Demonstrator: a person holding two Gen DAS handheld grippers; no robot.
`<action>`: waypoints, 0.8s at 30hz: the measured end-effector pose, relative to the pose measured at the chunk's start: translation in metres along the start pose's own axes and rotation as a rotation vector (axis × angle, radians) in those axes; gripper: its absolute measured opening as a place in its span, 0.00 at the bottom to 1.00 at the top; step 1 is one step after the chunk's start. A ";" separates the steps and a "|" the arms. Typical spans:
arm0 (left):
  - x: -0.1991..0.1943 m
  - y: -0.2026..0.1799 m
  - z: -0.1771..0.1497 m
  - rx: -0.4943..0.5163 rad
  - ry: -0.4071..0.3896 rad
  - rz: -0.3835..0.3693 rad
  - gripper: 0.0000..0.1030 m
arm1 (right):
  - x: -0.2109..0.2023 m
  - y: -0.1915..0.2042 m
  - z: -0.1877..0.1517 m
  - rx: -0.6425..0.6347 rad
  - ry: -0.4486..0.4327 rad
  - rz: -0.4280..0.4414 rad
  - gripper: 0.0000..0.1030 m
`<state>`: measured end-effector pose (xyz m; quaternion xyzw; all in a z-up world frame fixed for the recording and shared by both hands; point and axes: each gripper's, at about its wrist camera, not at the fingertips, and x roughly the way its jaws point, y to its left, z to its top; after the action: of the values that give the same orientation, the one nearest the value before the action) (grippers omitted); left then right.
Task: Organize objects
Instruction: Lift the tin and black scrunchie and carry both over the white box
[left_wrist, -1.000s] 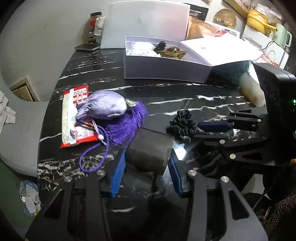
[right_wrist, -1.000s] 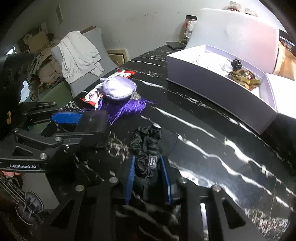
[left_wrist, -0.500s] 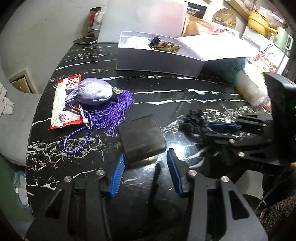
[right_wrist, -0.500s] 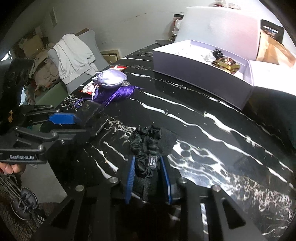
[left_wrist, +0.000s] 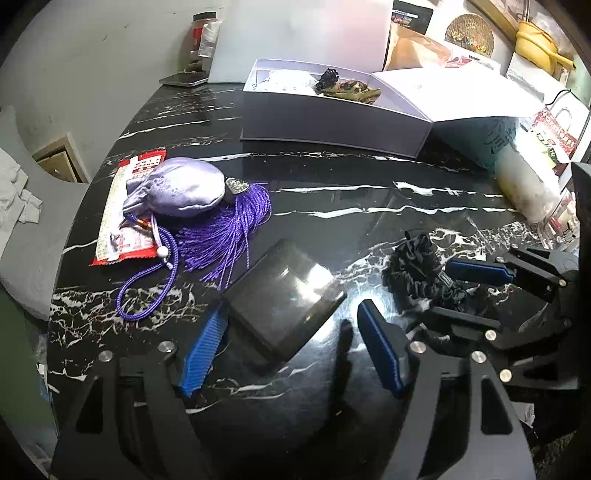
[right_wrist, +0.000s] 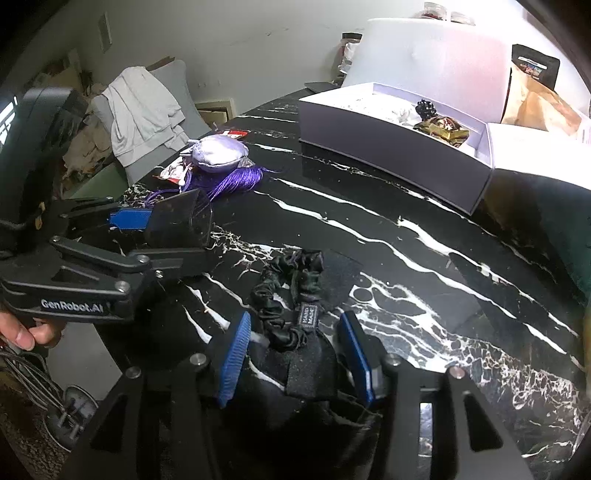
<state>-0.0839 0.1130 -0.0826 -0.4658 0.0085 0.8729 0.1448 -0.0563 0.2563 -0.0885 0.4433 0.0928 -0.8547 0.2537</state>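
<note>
Two grippers: both are held low over the black marble table (left_wrist: 369, 177), side by side.
Left gripper (left_wrist: 291, 345): its jaws have just been opening and are parted; the dark flat case (left_wrist: 284, 301) is seen between the blue pads, lying on the table, the left pad at its edge, the right pad clear of it.
Right gripper (right_wrist: 295, 356): its jaws have just been opening and stand apart; the black scrunchie (right_wrist: 291, 291) is laid on the table between and just ahead of the pads, neither pad pressed on it.
Pouch: a lilac satin pouch (left_wrist: 177, 186) with a purple tassel (left_wrist: 225, 229) is seen beyond the case, partly on a red packet (left_wrist: 125, 206).
Box: an open white box (left_wrist: 332, 110) is placed at the far side, small items inside.
Hand: fingertips (right_wrist: 22, 334) are wrapped on the left gripper's handle.
</note>
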 end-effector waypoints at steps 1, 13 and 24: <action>0.002 -0.002 0.001 0.004 -0.002 0.008 0.71 | 0.000 -0.001 0.000 0.004 -0.002 0.003 0.49; 0.003 -0.008 0.002 0.041 -0.018 0.018 0.55 | 0.001 -0.016 0.001 0.079 -0.041 0.026 0.23; -0.004 -0.009 0.001 0.010 0.004 -0.025 0.55 | -0.002 -0.022 -0.001 0.116 -0.054 0.041 0.15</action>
<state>-0.0802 0.1211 -0.0782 -0.4670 0.0072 0.8700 0.1580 -0.0662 0.2764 -0.0892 0.4357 0.0272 -0.8649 0.2476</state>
